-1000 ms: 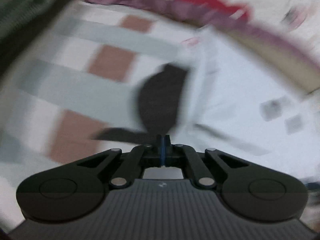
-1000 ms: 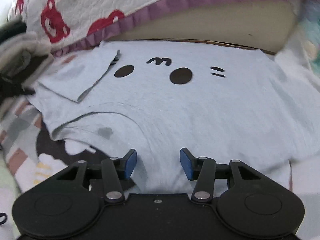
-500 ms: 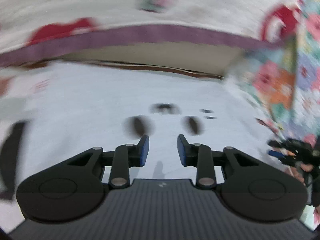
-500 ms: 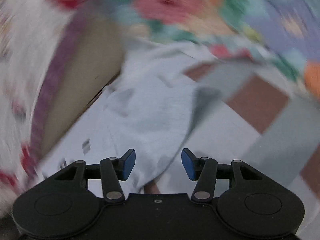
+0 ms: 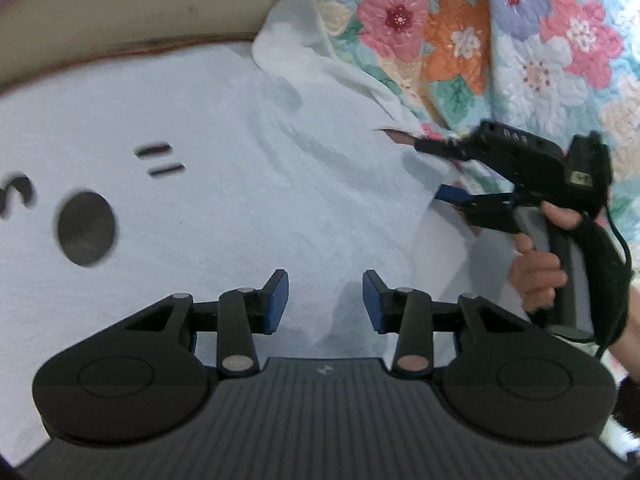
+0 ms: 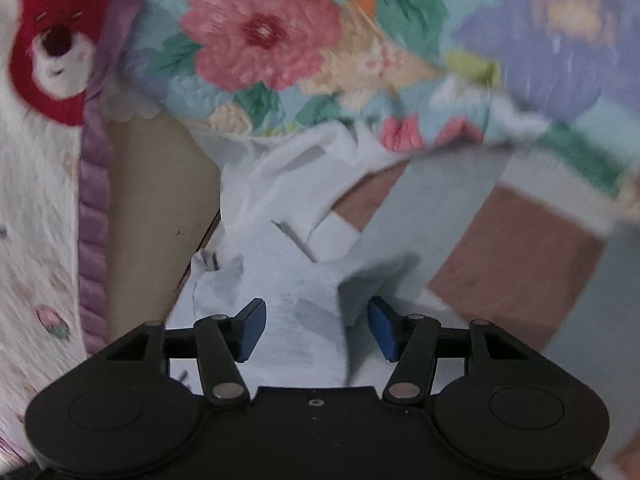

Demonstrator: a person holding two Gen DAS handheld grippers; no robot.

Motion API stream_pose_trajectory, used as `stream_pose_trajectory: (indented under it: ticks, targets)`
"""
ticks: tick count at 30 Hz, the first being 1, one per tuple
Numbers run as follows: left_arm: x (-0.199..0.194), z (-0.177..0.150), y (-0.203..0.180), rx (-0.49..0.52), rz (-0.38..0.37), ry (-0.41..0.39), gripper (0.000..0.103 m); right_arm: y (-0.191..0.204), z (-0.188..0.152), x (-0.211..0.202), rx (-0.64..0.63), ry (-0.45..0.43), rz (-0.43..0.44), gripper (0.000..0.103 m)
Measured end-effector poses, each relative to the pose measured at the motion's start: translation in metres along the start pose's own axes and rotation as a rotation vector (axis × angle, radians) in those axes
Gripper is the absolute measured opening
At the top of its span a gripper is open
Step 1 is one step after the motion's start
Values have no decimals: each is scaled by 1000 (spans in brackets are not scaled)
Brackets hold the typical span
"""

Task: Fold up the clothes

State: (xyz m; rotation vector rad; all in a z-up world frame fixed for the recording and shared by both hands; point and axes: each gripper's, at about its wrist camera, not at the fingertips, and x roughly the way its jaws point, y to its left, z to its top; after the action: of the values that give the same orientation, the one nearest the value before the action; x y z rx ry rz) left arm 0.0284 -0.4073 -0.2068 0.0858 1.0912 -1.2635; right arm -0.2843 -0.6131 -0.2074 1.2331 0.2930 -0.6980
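The pale blue cotton T-shirt with the black cartoon face print (image 5: 208,200) lies spread across the bed's checked cover of white, grey and brown squares (image 6: 516,264), its printed face toward the left of the left wrist view and its plain cloth running right to the floral quilted blanket (image 5: 520,40). At that right edge a rumpled flap of the shirt, seemingly a sleeve (image 6: 288,248), lies bunched between the beige padded wall (image 6: 156,208) on the left and the brown squares on the right, its long axis running from near to far away from the right-hand tool. The right gripper (image 6: 316,326) sits right at this flap: its blue-padded fingers stand wide apart with the cloth rising between them, not pinched. In the left wrist view the same tool comes in from the right, its fingers at the shirt's right edge, held in a hand wearing a black fingerless glove (image 5: 560,256). The left gripper (image 5: 325,300) hovers over the shirt's middle, fingers likewise wide and holding nothing, further from the flap. In my judgement any fold of this flap turns on the right fingers, which are nearer, closing on it and carrying it left toward the print.
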Motion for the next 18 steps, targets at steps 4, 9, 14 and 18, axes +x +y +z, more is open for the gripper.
stream_pose_trajectory:
  ticks: [4,9,14,18]
  targets:
    - [8,-2,8,-41,-29,5,41,-1,9,12,77,-11,34,67]
    - [8,-5,16,-94,-60,14,41,21,17,18,-7,5,38,11]
    - [7,-4,19,-108,-72,27,41,54,9,-6,-273,-88,-63,10]
    - [6,-3,19,-102,-72,38,41,56,4,9,-351,-50,-181,10]
